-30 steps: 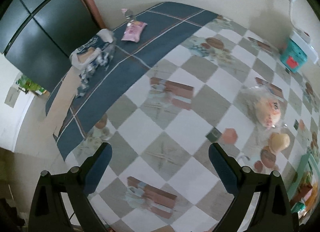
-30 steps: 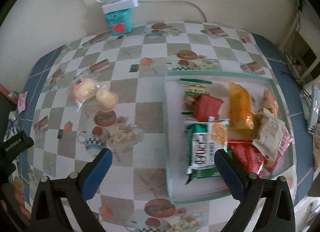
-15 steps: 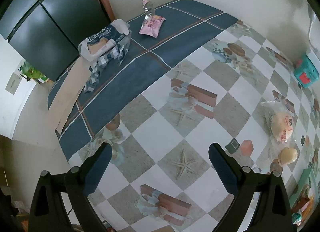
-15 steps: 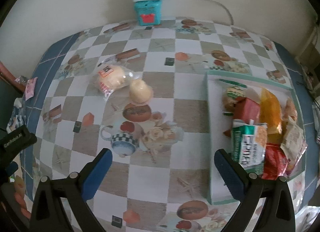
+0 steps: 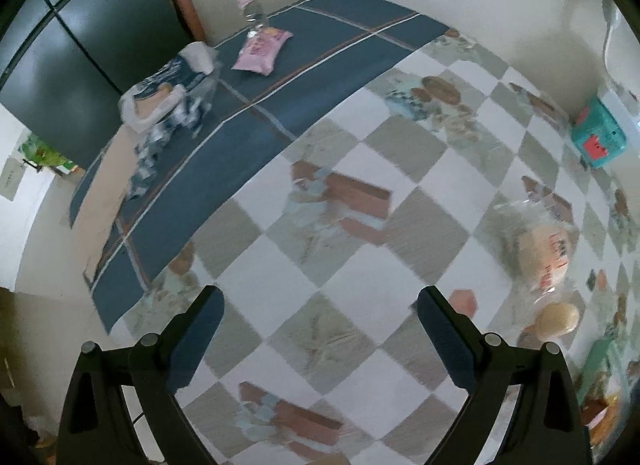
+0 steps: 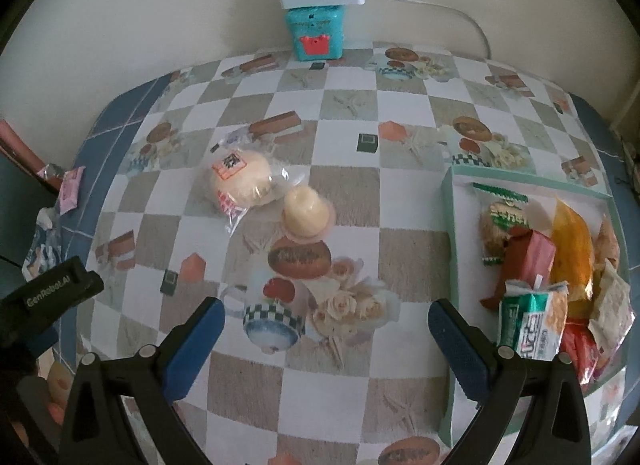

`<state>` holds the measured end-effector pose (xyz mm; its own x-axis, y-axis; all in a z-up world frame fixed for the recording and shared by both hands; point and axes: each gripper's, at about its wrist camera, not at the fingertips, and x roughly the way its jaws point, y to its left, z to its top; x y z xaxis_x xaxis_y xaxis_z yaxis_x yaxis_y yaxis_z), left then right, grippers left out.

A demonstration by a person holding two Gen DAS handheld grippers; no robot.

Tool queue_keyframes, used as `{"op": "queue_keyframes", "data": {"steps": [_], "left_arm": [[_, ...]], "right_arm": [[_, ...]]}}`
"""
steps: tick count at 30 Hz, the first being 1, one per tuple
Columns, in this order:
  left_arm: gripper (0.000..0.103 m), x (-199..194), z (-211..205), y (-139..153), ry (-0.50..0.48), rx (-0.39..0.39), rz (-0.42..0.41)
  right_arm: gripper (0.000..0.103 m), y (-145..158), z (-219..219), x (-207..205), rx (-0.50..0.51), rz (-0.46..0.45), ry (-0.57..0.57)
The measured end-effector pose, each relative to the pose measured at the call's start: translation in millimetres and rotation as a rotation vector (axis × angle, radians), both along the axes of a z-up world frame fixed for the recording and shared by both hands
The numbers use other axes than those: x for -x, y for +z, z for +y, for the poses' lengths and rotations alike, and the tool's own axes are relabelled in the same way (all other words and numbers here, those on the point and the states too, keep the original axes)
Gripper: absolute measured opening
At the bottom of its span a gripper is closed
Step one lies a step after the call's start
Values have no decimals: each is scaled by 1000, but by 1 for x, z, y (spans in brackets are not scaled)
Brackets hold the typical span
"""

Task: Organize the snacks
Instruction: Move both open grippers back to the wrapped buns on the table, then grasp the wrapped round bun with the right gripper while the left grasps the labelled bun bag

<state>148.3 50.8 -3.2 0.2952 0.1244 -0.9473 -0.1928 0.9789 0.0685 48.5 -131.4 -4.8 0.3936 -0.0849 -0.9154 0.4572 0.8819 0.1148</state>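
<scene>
— Where are the loose snacks lying?
— A wrapped bun (image 6: 239,181) and a pale pudding cup (image 6: 305,212) are touching mid-counter; other packets are sitting piled in the tray (image 6: 449,225).

One wrapped bun (image 6: 240,181), one jelly cup (image 6: 306,211), one tray (image 6: 450,225).

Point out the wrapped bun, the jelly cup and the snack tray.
wrapped bun (image 6: 239,181), right wrist view, bun's top.
jelly cup (image 6: 305,211), right wrist view, cup's side.
snack tray (image 6: 451,225), right wrist view, left rim.

grey/white checked tablecloth (image 6: 344,381) w/ navy border, teal box (image 6: 317,33), pale-green tray (image 6: 450,225), pink packet (image 5: 262,48)
</scene>
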Motion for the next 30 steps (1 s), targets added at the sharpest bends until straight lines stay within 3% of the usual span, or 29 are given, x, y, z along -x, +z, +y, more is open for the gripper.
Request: {"op": "queue_keyframes", "data": {"steps": [8,21,30], "left_arm": [[97,-16,-20,0,-28,74,-19],[97,-38,-56,-6,-83,133,-47],[97,-50,-73,-20,-107,176,-44]], "right_arm": [[103,1,-17,-19,-24,-56,-29],[103,-14,-39,-43,-57,-130,-67],[103,-27,-50,-53,-35,-135,-63]]}}
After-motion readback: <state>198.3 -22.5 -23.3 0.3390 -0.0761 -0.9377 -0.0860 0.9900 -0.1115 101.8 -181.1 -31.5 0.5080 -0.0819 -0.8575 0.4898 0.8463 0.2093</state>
